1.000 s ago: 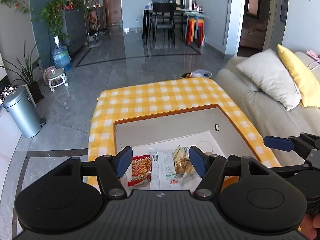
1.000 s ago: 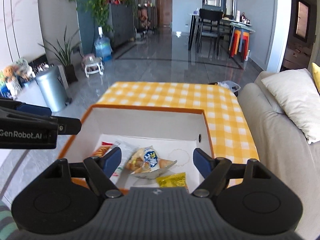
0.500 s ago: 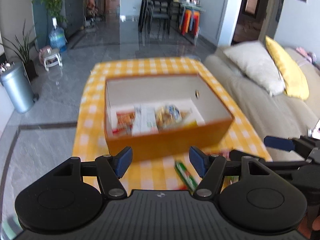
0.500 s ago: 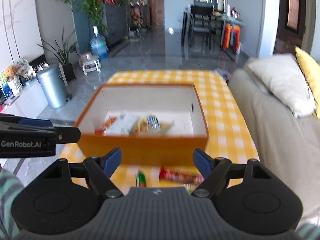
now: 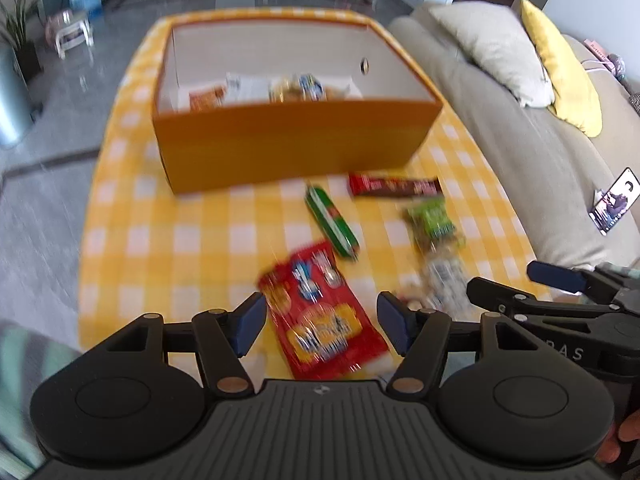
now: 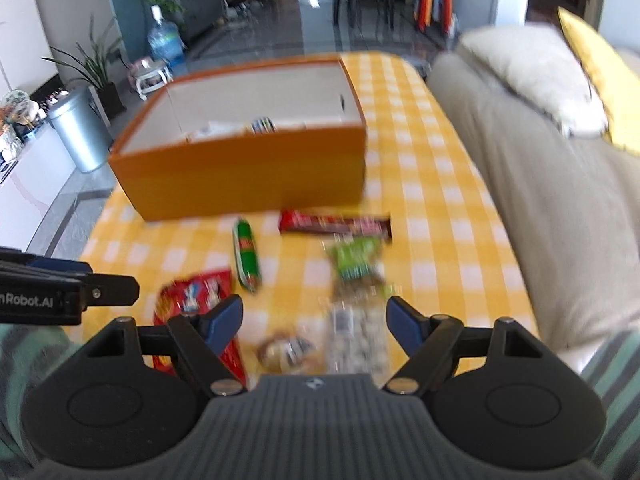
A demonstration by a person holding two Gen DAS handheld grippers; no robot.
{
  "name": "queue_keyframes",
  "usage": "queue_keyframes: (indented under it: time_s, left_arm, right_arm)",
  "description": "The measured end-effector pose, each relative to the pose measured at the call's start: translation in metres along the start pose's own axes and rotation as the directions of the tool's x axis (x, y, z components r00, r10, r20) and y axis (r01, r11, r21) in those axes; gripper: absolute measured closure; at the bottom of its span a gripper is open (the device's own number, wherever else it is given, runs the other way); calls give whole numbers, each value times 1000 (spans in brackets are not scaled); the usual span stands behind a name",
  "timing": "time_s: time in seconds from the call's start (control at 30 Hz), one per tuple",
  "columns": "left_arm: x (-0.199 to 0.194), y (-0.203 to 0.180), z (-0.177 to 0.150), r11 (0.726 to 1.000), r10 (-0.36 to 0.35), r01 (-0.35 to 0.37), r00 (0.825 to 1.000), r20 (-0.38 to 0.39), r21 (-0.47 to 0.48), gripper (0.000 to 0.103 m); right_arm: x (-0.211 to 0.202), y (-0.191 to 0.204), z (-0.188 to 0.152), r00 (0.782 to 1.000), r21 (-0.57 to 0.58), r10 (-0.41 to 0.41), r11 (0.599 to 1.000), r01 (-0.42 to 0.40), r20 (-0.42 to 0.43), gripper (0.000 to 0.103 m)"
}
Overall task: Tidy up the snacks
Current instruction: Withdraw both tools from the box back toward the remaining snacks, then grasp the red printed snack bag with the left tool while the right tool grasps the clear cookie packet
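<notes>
- Left gripper jaws apart, empty; red packet lies between them: descend square, clamp mid-packet.
- Right gripper jaws apart, empty; should keep clear.

Black claw, blue pads, green-striped sleeves

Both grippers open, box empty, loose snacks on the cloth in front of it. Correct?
Not quite: the box isn't empty. The left wrist view shows several packets inside. Both the left gripper and the right gripper are open, and snacks lie on the cloth.
</notes>
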State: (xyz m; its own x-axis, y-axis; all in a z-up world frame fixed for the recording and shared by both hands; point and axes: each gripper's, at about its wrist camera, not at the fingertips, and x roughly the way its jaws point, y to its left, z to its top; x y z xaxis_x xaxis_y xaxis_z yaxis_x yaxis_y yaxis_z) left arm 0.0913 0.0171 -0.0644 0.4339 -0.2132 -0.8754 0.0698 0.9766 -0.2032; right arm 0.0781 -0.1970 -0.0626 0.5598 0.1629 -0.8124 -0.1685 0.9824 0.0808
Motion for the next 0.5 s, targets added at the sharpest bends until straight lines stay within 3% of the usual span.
queue_keyframes:
  time_s: [0.3, 0.5]
  left_arm:
    - [26, -3, -6, 999, -15, 10, 995, -96, -51, 28]
    - [43, -2, 2, 994, 28, -40, 993, -117, -103, 27]
  right_arm:
    - [21, -26, -15, 990, 119, -13, 992, 30, -141, 27]
    - [36, -31, -11, 984, 130, -27, 990, 51, -177, 33]
